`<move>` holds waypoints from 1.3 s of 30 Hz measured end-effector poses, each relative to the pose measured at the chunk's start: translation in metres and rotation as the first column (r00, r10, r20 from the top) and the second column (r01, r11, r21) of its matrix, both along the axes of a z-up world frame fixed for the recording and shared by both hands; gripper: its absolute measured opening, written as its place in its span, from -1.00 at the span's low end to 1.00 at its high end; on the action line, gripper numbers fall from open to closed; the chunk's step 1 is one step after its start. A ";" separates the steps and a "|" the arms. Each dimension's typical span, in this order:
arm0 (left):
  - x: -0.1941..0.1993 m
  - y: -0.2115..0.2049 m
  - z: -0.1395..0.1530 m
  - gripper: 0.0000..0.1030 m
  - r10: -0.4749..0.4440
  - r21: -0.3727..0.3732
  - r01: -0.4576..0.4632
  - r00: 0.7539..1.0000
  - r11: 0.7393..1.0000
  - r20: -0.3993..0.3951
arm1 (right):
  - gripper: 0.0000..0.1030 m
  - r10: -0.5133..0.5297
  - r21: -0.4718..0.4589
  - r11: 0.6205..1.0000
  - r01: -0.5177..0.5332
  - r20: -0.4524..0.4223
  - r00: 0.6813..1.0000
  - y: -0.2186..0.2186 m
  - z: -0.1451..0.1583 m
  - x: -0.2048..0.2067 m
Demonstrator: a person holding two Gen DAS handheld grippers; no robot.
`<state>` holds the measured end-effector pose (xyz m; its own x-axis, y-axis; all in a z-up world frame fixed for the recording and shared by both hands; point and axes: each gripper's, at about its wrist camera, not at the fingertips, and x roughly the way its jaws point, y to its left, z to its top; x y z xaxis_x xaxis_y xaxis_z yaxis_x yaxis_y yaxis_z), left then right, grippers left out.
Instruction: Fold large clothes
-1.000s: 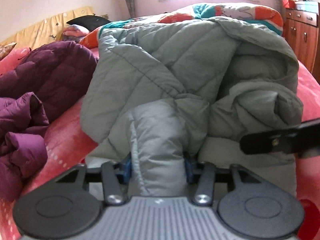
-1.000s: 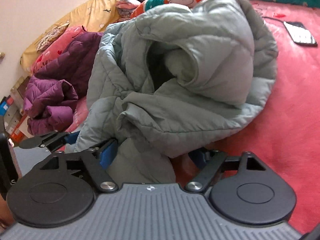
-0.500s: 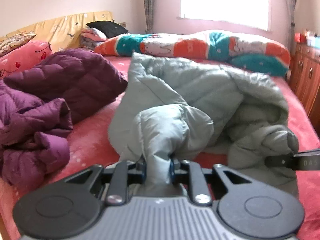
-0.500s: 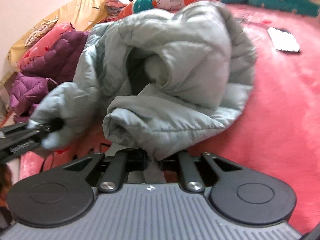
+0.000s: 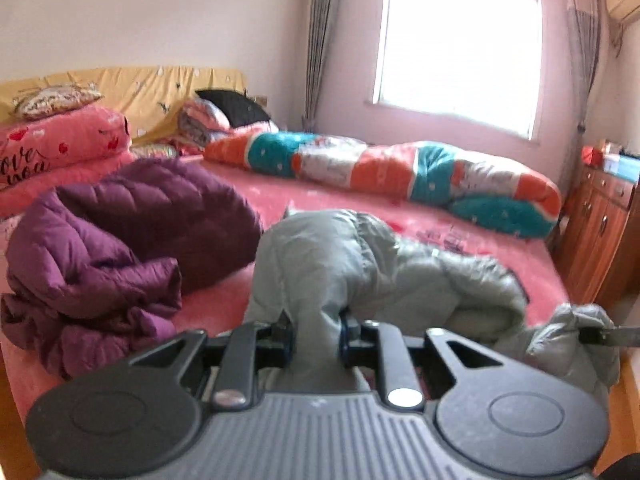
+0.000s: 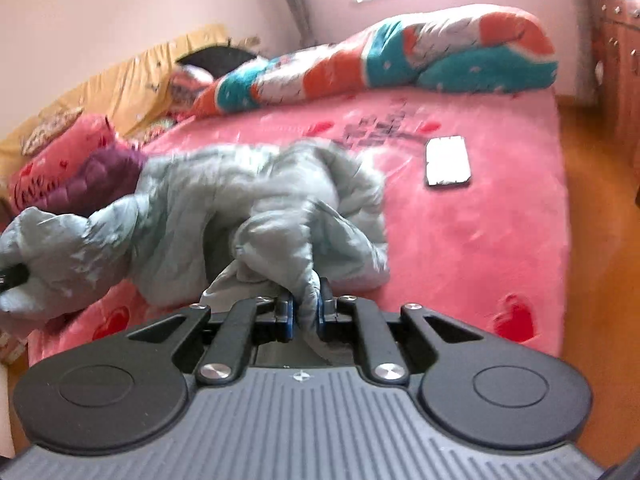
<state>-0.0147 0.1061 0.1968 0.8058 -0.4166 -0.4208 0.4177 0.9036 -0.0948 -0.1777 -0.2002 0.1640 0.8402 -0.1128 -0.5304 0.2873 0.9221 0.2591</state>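
Note:
A grey quilted down jacket [image 5: 384, 268] lies crumpled on the pink bed [image 5: 400, 216]; it also shows in the right wrist view [image 6: 224, 200]. My left gripper [image 5: 315, 336] is shut on a fold of the grey jacket near the bed's front edge. My right gripper [image 6: 305, 312] is shut on another fold of the same jacket, lifting it. The right gripper's tip [image 5: 600, 336] shows at the right of the left wrist view, holding grey fabric. The left gripper's tip [image 6: 12, 274] shows at the left edge of the right wrist view.
A purple down jacket [image 5: 120, 248] is heaped to the left on the bed. A rolled orange, teal and white quilt [image 5: 400, 176] lies along the far side. A black-edged tablet [image 6: 447, 161] lies on the bed to the right. A wooden cabinet [image 5: 600, 224] stands at right.
Both grippers closed on folds of the grey jacket and pulled back and up toward the bed's front edge. The jacket is drawn out lower and flatter between them.

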 end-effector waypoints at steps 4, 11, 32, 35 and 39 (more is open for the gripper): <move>-0.017 0.015 0.021 -0.65 0.000 -0.030 0.001 1.000 1.000 0.029 | -0.77 -0.048 -0.001 0.999 0.048 0.042 0.998 -0.019 0.019 -0.025; -0.052 0.033 0.048 -0.65 -0.043 -0.062 0.046 0.998 0.997 0.046 | -0.77 -0.113 -0.019 0.993 0.115 0.094 0.989 -0.040 0.044 -0.050; -0.092 -0.020 0.029 -0.54 -0.337 0.012 0.337 0.940 0.941 0.050 | -0.77 0.008 -0.086 0.996 0.032 0.427 0.904 -0.035 0.205 -0.012; -0.079 -0.047 0.003 -0.46 -0.358 -0.001 0.358 0.933 0.934 0.032 | -0.77 0.048 -0.095 0.995 -0.004 0.465 0.884 -0.030 0.226 -0.012; -0.072 -0.089 -0.029 -0.29 -0.385 -0.010 0.386 0.922 0.922 0.040 | -0.77 0.088 -0.093 0.995 -0.047 0.507 0.857 -0.028 0.243 -0.015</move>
<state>-0.0868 0.0173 0.1682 0.5961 -0.7053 -0.3837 0.7372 0.6701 -0.0866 -0.1925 -0.2283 0.4068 0.9975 -0.0680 -0.0181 0.0703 0.9567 0.2825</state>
